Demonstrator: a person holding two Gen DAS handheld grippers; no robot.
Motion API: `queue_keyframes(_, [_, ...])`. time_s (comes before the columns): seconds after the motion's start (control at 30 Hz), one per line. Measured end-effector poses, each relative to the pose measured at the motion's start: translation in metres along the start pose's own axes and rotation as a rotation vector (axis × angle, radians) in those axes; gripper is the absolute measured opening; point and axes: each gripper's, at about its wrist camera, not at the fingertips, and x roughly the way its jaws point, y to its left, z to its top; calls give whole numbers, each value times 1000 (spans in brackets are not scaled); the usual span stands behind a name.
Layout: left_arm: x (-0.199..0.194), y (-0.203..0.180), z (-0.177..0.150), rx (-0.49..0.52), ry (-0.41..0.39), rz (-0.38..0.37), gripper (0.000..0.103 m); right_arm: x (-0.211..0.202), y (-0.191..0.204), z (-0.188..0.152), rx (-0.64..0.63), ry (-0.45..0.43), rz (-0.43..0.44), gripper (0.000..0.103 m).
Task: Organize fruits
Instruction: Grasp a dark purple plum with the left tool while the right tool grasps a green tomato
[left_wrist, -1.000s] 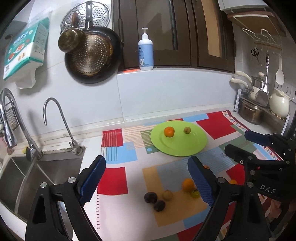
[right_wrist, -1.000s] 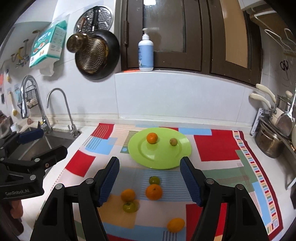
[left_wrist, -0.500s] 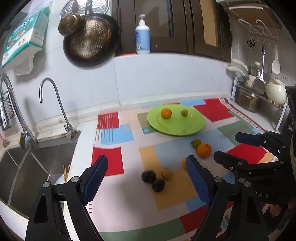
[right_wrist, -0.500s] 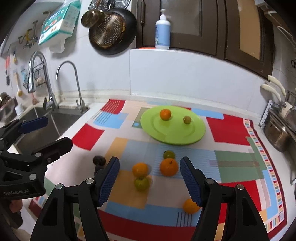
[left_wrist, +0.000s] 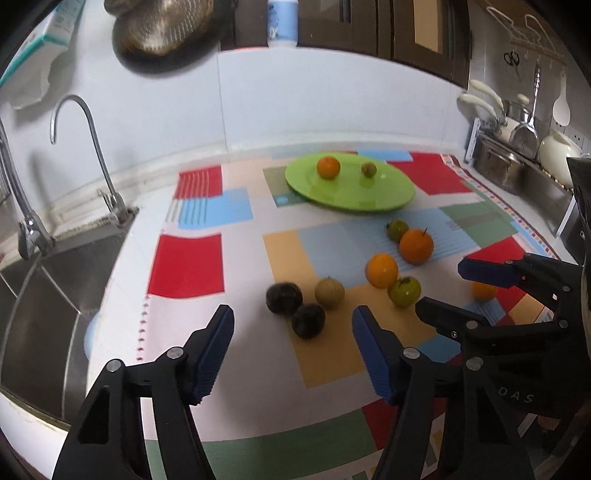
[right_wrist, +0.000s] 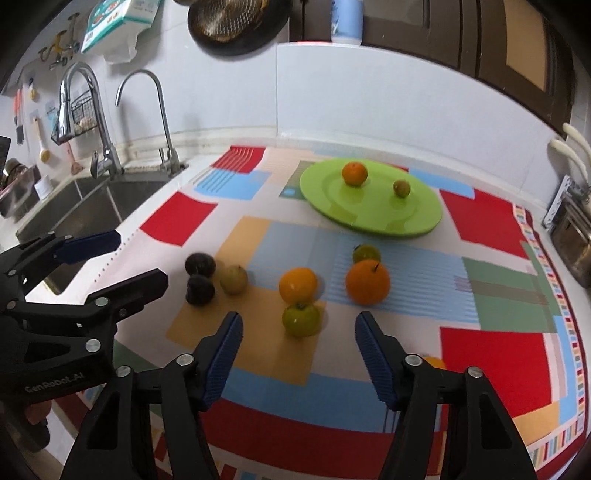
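Note:
A green plate (left_wrist: 391, 201) (right_wrist: 424, 218) at the back of the patchwork mat holds an orange (right_wrist: 354, 174) and a small brownish fruit (right_wrist: 401, 188). Several loose fruits lie in front of it: two dark ones (left_wrist: 283, 298) (left_wrist: 308, 321), a tan one (left_wrist: 329, 292), oranges (right_wrist: 297, 284) (right_wrist: 367, 282) and green tomatoes (right_wrist: 300, 319) (right_wrist: 366, 253). My left gripper (left_wrist: 293, 325) is open and empty, low over the dark fruits. My right gripper (right_wrist: 298, 330) is open and empty, around the near green tomato, above the mat.
A steel sink (left_wrist: 44, 295) with taps (left_wrist: 92, 147) lies to the left. Pots and utensils (left_wrist: 517, 155) stand at the far right. Another orange (left_wrist: 484, 291) lies behind the right gripper's fingers. A pan (right_wrist: 236, 26) and soap bottle (left_wrist: 282, 22) are at the wall.
Both grippers have moved down and forward toward the loose fruits, which now look larger and closer. Both stay open. No fruit has moved.

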Motion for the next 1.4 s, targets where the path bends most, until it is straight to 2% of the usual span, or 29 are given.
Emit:
queue_keyframes(0.27, [26, 0, -4, -36, 63, -39, 51, 19, -4, -3, 3, 43, 5, 54])
queue_keyframes(0.53, [42, 3, -4, -64, 100, -55, 42, 35, -5, -2, 2, 74, 27, 48])
queue_keyframes(0.83, [52, 1, -2, -86, 125, -74, 38, 47, -7, 1, 17, 90, 41, 42])
queue_keyframes(1.13, [56, 0, -2, -82, 135, -73, 27, 48, -5, 2, 5, 97, 44, 31])
queue_keyframes(1.4, [49, -2, 0, -69, 123, -71, 27, 45, -5, 2, 3, 84, 46, 31])
